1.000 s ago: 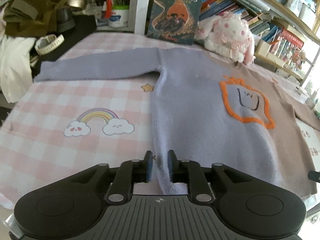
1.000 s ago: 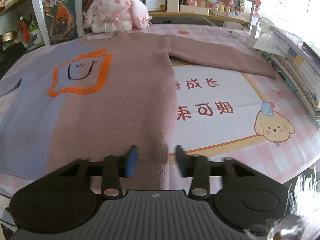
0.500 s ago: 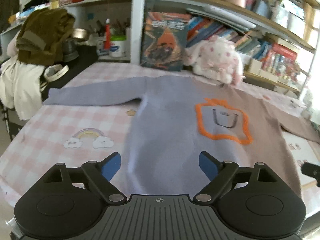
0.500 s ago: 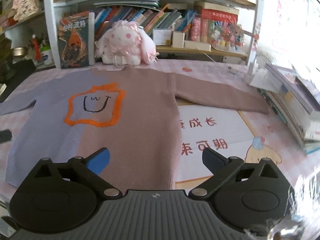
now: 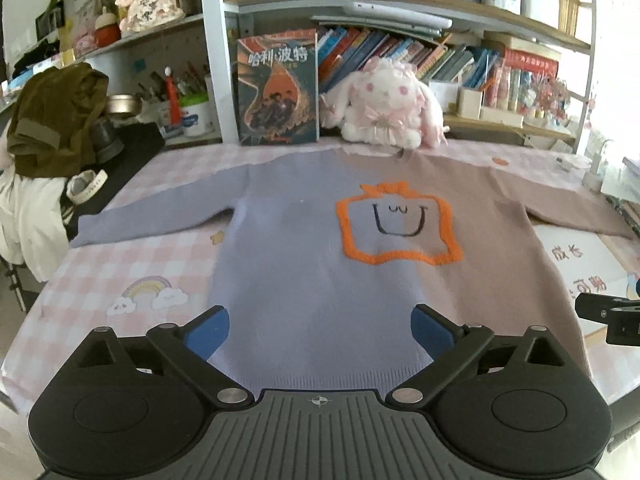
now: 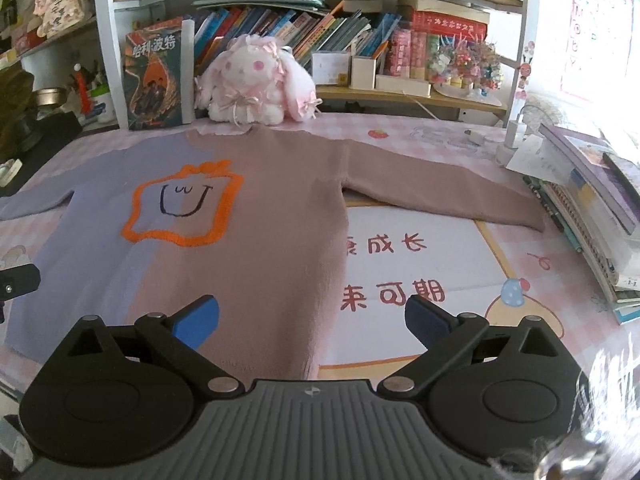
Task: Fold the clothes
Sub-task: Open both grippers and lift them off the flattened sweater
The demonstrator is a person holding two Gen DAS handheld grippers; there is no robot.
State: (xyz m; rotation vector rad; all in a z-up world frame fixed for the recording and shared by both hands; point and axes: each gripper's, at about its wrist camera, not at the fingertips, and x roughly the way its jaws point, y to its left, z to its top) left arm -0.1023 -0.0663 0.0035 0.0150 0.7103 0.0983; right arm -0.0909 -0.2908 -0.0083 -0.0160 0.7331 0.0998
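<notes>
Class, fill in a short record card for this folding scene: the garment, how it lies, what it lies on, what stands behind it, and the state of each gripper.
Garment: sweater, half lilac, half brown, orange-outlined face
Lay: flat, unfolded, both sleeves spread outward
Surface: pink checked table cover
Behind collar: plush bunny, upright book
Left gripper: open, holds nothing
Right gripper: open, holds nothing

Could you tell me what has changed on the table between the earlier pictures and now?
Both claws let go of the sweater's bottom hem and drew back from it: the left claw and right claw have just been opening and now stand wide, nothing between them. The sweater stays flat, sleeves spread; the plush rabbit and book are unmoved.
</notes>
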